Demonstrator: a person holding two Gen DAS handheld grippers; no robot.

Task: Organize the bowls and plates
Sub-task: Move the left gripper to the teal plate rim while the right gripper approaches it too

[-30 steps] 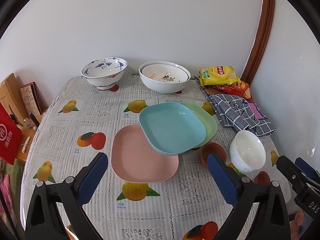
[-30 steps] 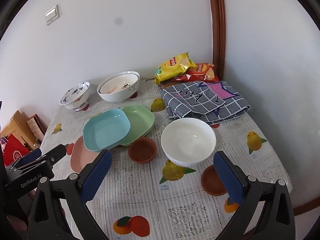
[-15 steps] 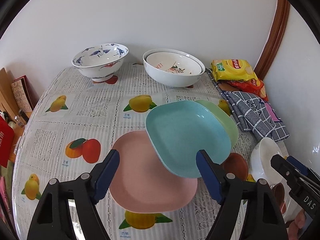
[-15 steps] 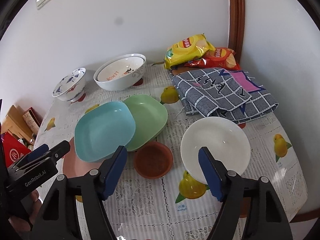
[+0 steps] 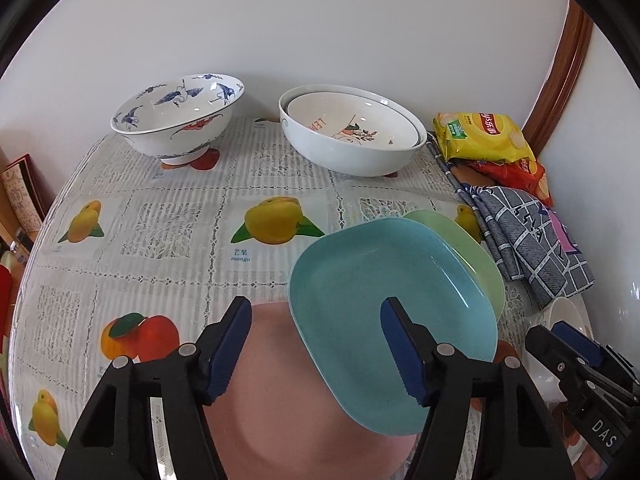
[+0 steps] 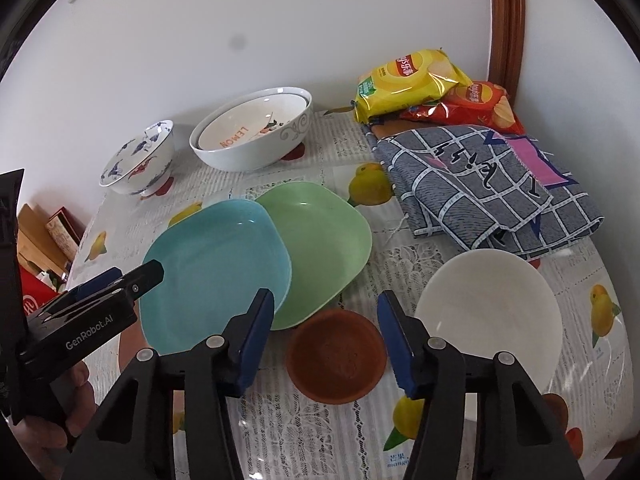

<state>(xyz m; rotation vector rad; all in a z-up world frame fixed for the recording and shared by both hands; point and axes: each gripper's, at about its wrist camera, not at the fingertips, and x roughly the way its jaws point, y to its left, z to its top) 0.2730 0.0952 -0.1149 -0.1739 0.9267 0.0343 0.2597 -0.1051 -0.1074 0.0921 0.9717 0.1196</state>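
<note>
The table [image 5: 168, 216] is covered by a fruit-print cloth. On it, a pink plate [image 5: 288, 420] is overlapped by a blue plate [image 5: 360, 280], itself overlapping a green plate [image 6: 320, 232]. The left gripper [image 5: 316, 320] is held released above the blue plate's edge. The right gripper [image 6: 326, 312] is spread over a brown saucer [image 6: 336, 360].

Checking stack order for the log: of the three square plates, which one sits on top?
The blue plate: its rim overlaps both the green plate and the pink plate, which lie partly under it.
</note>
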